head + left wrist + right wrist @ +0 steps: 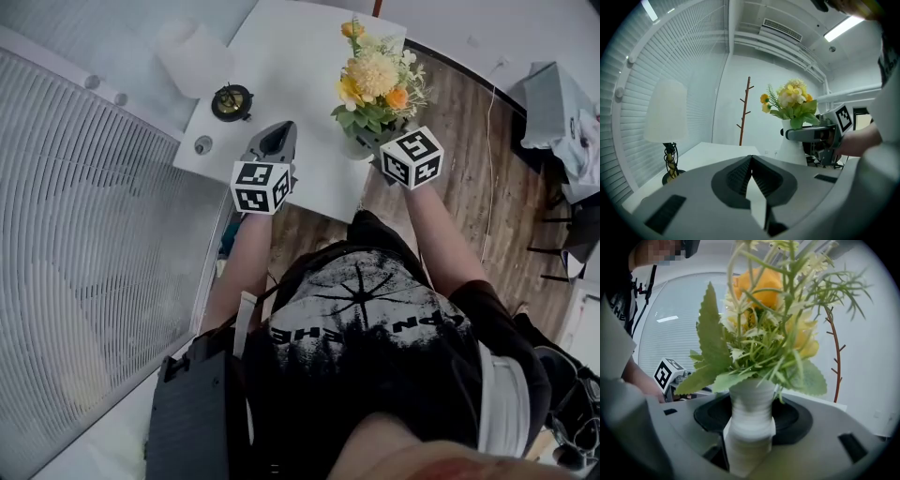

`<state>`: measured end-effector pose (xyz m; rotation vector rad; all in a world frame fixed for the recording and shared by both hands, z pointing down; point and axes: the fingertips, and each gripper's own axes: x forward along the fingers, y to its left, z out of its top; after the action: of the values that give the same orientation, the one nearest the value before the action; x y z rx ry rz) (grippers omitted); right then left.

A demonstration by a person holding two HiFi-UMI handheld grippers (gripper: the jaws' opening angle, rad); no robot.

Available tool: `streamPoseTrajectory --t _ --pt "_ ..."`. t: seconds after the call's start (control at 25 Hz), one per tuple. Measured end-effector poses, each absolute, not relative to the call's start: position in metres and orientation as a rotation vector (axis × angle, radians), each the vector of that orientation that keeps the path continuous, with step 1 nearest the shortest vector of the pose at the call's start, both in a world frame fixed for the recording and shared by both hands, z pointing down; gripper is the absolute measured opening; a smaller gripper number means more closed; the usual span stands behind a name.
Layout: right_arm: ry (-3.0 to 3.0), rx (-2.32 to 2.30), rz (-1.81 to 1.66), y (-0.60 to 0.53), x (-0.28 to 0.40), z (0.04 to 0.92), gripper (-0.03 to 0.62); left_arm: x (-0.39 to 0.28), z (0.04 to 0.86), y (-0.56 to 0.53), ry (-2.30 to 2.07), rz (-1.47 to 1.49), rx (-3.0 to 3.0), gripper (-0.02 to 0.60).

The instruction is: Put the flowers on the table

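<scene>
A bunch of yellow and orange flowers (pixel 375 80) with green leaves stands in a white ribbed vase (pixel 750 423). My right gripper (pixel 370 145) is shut on the vase's body, one jaw on each side. It holds the vase upright over the near edge of the white table (pixel 300 56). Whether the vase's base touches the table I cannot tell. My left gripper (pixel 275 141) hovers to the left over the same edge, shut with nothing in it. In the left gripper view its jaws (pixel 750 161) meet at the tip, and the vase (pixel 792 145) and flowers (pixel 792 101) are at the right.
A lamp with a white shade (pixel 192 56) and a dark base (pixel 232 101) stands on the table's left part, with a small round thing (pixel 202 144) near the corner. White blinds (pixel 84 234) line the left. A bare coat stand (pixel 745 112) stands behind the table.
</scene>
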<state>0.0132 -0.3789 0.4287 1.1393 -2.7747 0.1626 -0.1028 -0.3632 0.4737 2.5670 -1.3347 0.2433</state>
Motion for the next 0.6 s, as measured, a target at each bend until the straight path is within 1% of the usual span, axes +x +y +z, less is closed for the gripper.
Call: streamPoseTrajectory --t 0.24,0.6 --pt "-2.789 1.044 0.148 -0.423 0.003 0.442 0.247 -0.109 0.485 -0.398 -1.365 0.252 2.508 0.012" --pt "-2.794 0.861 0.047 -0.483 -0.013 0.477 0.247 -0.106 0.508 -0.438 -1.405 0.382 2.46 0.012"
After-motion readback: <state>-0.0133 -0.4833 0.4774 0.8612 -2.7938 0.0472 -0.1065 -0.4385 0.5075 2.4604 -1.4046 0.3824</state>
